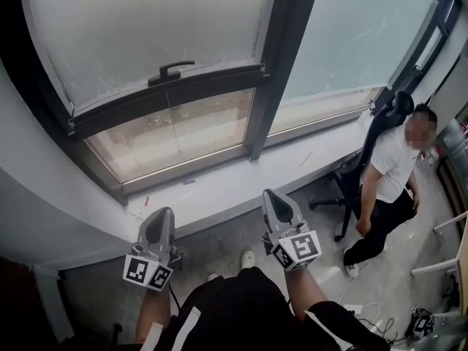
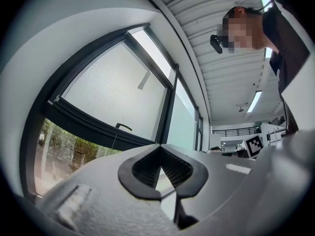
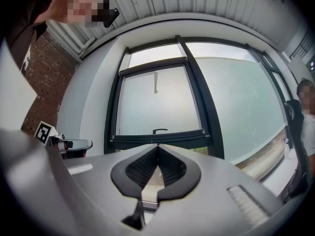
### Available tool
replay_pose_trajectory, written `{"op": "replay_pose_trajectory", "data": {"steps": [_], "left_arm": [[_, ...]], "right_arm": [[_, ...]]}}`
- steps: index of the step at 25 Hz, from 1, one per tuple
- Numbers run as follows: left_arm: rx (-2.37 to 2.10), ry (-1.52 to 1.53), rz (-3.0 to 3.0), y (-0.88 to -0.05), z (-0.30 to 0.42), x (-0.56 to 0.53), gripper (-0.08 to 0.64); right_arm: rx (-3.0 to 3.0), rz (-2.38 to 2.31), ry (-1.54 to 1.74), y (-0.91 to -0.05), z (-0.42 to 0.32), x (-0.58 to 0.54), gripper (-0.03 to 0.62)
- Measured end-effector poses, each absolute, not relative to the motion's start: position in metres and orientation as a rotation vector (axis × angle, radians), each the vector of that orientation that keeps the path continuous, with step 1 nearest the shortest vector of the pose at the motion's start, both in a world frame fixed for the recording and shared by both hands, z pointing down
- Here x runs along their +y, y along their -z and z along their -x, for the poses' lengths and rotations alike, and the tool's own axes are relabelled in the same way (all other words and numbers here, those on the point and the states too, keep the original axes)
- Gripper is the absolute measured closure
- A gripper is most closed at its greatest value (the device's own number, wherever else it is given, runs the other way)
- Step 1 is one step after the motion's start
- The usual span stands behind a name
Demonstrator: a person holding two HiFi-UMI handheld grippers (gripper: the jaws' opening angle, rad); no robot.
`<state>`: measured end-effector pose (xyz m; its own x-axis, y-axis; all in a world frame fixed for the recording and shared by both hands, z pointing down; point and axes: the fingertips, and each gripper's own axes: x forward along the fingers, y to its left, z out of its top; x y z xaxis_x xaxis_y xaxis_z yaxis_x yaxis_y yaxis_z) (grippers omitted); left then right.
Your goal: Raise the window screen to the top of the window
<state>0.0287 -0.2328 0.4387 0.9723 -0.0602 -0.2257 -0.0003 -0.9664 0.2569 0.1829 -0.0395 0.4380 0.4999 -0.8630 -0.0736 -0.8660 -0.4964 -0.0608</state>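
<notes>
The left grey tool (image 1: 161, 214) and right grey tool (image 1: 273, 196) are hovering closed and empty, apart from the translucent white window screen (image 1: 146, 35).

Soft daylight comes through the window screen (image 1: 146, 35) ahead of the left gripper (image 1: 161, 214) and right gripper (image 1: 273, 194); the screen glows evenly white, no hard glare. The wall (image 1: 44, 167) and floor (image 1: 219, 240) beneath the grippers are dimmer, with faint shadows. A ceiling strip light (image 2: 254, 101) shines above and right of the left gripper. Both gripper views bow straight lines, darken to black at the corners and soften the near jaws
</notes>
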Motion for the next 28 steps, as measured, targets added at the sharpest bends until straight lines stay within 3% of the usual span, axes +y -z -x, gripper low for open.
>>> {"op": "replay_pose_trajectory", "data": {"steps": [15,28], "left_arm": [[-0.153,0.374,-2.853,-0.422,-0.125,-0.235,0.558],[-0.003,0.303,-2.887,-0.438,-0.229,-0.173,0.555]], "right_arm": [[1.589,2.497,-0.069,-0.443,-0.284,-0.063,0.586],[1.522,2.584,-0.043,-0.462,-0.347,0.005,0.569]]}}
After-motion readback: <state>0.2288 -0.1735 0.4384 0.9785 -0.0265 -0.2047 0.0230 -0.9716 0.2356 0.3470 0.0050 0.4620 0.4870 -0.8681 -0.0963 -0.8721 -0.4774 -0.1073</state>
